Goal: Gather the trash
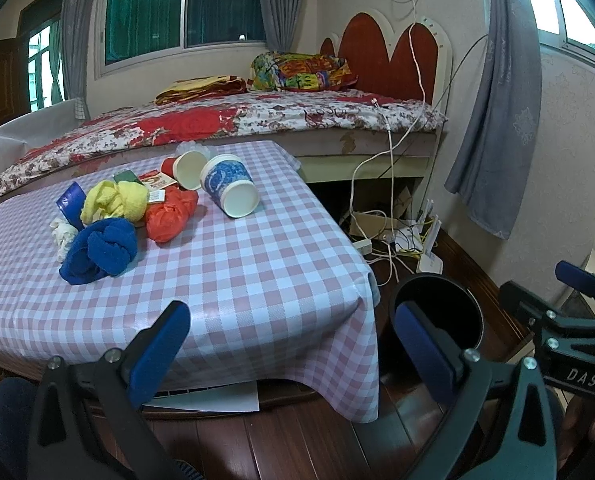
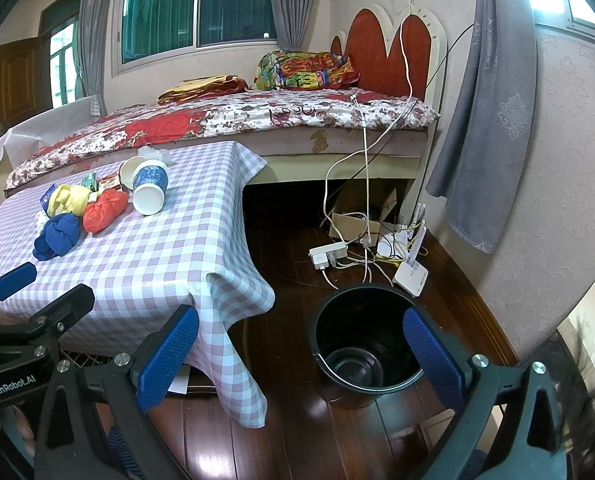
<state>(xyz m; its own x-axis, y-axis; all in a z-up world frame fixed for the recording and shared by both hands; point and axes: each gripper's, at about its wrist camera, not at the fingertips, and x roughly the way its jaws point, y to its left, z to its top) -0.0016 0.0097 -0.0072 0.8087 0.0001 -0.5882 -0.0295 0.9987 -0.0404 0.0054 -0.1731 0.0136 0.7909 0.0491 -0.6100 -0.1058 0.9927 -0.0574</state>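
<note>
A checked table (image 1: 237, 280) holds a pile of trash: a blue-patterned paper cup (image 1: 227, 186) on its side, a white cup (image 1: 187, 168) behind it, an orange crumpled bag (image 1: 169, 214), a yellow wad (image 1: 113, 198), a blue wad (image 1: 99, 250) and small wrappers. The pile also shows in the right wrist view, with the blue cup (image 2: 149, 186) and orange bag (image 2: 103, 210). A black bucket (image 2: 361, 340) stands on the floor right of the table. My left gripper (image 1: 293, 344) is open and empty at the table's near edge. My right gripper (image 2: 301, 354) is open and empty beside the bucket.
A bed (image 1: 217, 120) stands behind the table. A power strip (image 2: 329, 254), cables and a router (image 2: 411, 276) lie on the wooden floor beyond the bucket. A grey curtain (image 2: 481, 120) hangs at the right wall.
</note>
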